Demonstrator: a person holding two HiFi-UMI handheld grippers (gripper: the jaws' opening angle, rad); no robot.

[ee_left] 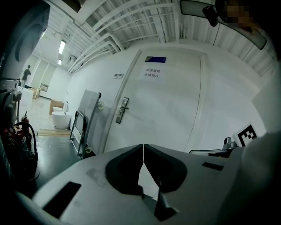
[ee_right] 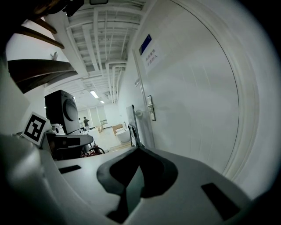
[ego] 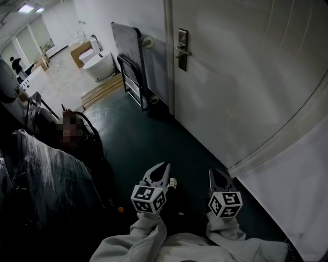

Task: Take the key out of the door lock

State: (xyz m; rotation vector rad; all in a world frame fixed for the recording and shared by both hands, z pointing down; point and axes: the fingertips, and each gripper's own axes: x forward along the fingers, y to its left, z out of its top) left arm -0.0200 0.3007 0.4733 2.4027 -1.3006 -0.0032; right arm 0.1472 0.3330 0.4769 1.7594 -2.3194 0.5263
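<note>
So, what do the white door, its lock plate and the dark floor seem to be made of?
White door: probably painted wood or metal, smooth satin; soft reflections show.
Lock plate with lever handle: metal, likely brushed steel; silver-grey shine.
Dark green floor: seemingly coated concrete, slightly glossy; no seams visible.

Dark corridor floor running out into a bright white hall.

Under me the floor is dark green. Ahead on my left a folded platform trolley stands upright by the white wall. Past it, flat wooden boards and a white tub sit on a pale hall floor, lit by strip lights. White ceiling beams run bare overhead.
</note>
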